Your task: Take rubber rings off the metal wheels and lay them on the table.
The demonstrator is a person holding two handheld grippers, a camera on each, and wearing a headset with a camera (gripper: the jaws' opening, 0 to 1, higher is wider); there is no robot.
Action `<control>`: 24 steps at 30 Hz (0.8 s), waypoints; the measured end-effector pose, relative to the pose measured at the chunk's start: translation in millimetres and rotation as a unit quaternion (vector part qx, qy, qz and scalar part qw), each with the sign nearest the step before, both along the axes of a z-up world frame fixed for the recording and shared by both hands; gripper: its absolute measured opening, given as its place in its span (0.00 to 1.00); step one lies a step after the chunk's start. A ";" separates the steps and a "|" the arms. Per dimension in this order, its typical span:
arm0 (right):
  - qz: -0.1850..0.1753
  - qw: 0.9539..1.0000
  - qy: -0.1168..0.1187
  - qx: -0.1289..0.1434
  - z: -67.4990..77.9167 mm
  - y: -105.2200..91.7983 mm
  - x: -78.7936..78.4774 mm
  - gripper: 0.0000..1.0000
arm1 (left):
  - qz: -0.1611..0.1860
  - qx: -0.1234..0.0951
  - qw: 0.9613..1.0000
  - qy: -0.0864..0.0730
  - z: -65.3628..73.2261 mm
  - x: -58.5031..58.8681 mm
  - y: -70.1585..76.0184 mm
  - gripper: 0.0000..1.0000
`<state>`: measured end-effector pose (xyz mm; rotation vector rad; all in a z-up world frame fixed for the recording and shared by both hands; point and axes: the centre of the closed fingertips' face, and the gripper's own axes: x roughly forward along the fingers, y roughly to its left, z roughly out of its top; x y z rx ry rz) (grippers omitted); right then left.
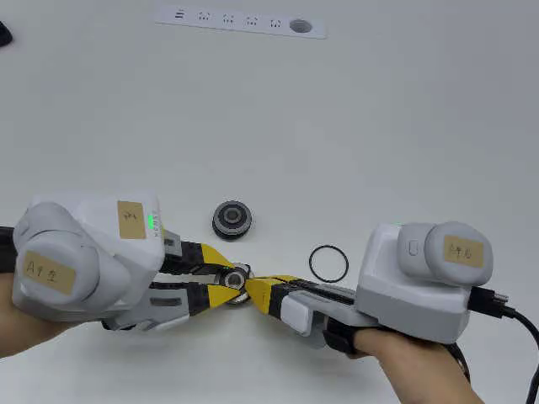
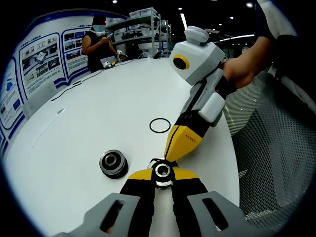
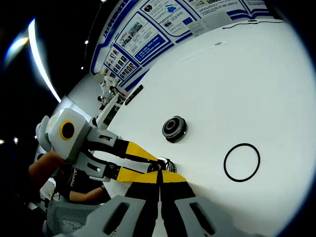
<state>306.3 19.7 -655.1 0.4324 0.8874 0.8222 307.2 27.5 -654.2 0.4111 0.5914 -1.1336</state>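
The left gripper (image 1: 232,283) has its yellow jaws clamped on either side of a small metal wheel (image 1: 240,280), holding it just above the table (image 1: 396,126). In the left gripper view that held wheel (image 2: 162,171) sits squarely between the tips, hub facing the camera. The right gripper (image 1: 255,291) comes in from about 4 o'clock with its jaws pressed together into one narrow point, and that point is right against the wheel's rim. In its own view, the jaws show only a thin seam between them. From where I stand it looks like the tips are working at the rubber on the rim. Whether they actually have any of it pinched is too small to make out, and the band around the held wheel is partly hidden by the jaws.

One rubber ring (image 1: 328,263) already lies flat and free on the table, at about 2 o'clock from the held wheel and close to the right gripper's body. A second wheel (image 1: 232,219) rests on the table at roughly 12 o'clock, near but apart, and it carries a dark band around its rim.

My read: one ring is off, the held wheel's ring is being worked on, and the second wheel is untouched. Roughly a third done.
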 end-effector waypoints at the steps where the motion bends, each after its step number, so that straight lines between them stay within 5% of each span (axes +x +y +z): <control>1: 0.000 1.000 0.000 0.000 -0.1 0.2 -0.1 0.01 | 0.000 0.000 1.000 0.000 0.0 0.0 0.0 0.12; 22: 0.008 1.000 -0.003 0.016 5.0 13.9 -1.4 0.01 | 0.000 -0.001 1.000 0.001 0.7 0.0 -1.3 0.12; 24: 0.014 1.000 -0.015 -0.004 3.9 15.4 1.9 0.01 | 0.001 -0.001 1.000 0.001 0.5 -0.2 -1.5 0.12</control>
